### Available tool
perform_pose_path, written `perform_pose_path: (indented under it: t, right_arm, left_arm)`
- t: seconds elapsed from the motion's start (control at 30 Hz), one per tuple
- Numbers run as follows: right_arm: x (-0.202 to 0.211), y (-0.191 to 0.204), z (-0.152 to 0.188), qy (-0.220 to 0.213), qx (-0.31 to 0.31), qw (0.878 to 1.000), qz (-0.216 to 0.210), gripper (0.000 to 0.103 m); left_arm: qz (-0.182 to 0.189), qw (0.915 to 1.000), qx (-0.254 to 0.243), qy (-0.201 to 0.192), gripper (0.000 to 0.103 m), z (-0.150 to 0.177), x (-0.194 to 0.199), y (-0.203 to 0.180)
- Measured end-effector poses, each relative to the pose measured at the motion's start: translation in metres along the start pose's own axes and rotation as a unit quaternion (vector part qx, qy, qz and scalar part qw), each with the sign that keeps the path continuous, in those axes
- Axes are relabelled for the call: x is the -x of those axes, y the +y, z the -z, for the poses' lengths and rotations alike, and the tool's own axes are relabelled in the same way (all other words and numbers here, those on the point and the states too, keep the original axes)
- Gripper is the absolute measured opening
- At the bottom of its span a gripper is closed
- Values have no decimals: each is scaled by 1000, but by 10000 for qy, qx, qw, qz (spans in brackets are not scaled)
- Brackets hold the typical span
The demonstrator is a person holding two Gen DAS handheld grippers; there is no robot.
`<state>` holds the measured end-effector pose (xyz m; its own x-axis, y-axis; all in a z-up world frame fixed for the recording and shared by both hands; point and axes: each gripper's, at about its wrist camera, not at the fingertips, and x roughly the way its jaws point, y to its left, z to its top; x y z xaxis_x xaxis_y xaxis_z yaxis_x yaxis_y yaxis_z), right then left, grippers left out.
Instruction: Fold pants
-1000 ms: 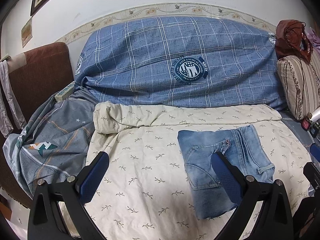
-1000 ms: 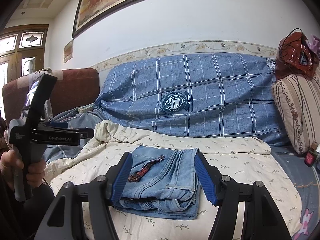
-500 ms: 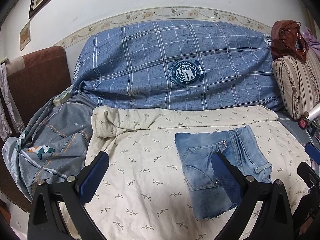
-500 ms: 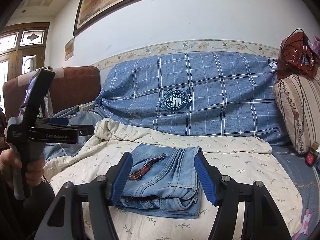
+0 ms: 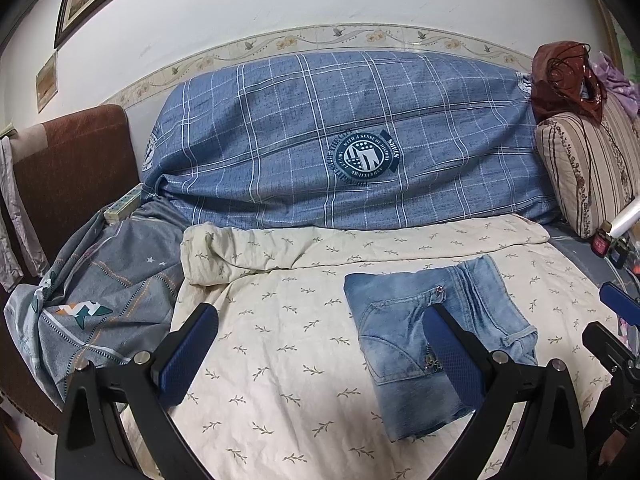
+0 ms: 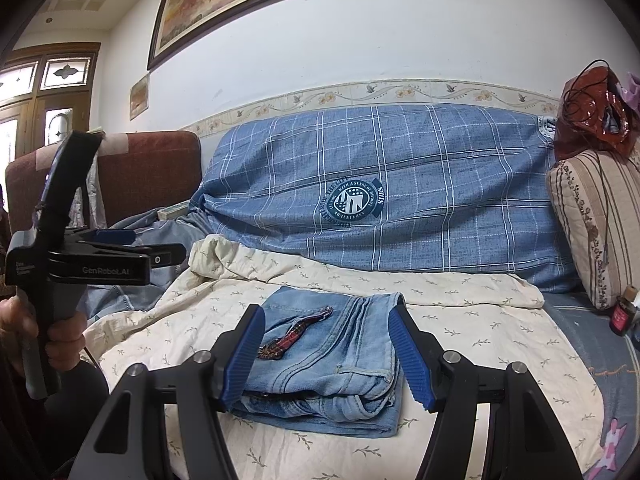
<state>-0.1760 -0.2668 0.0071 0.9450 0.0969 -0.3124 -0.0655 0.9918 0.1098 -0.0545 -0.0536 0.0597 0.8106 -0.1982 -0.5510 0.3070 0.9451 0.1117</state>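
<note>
Both our jaws stand wide and empty: left gripper [image 5: 320,356], right gripper [image 6: 326,354]. Between them the folded pants [image 6: 332,364] lie on the cream quilt [image 5: 280,360]. Soft, thickish denim, we judge; best pinched at the stacked edge. Blue plaid bedding [image 5: 340,128] behind, striped cushion [image 6: 592,224] aside; nothing blocks.

Left gripper [image 5: 320,354]: jaws spread wide, nothing between the blue pads, angled downward. In the right wrist view the same tool [image 6: 80,256] appears side-on at the left edge, held upright by a hand [image 6: 38,334] wrapped around its grey handle. Right gripper [image 6: 326,354]: jaws parted, pads gripping nothing, pointing slightly below level; its blue fingertip [image 5: 622,308] shows at the right edge of the left wrist view.
</note>
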Motion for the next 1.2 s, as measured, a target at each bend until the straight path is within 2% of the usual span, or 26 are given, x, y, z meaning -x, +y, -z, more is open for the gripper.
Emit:
perform_pose_path:
  t: [0.73, 1.2]
  right_arm:
    - [-4, 3, -4, 55, 14, 10000, -57, 68]
    - [-4, 8, -13, -56, 46, 9999, -122, 68]
  left_arm:
    - [161, 9998, -101, -84, 102, -2, 6, -4]
    - [213, 9997, -36, -128, 102, -5, 11, 1]
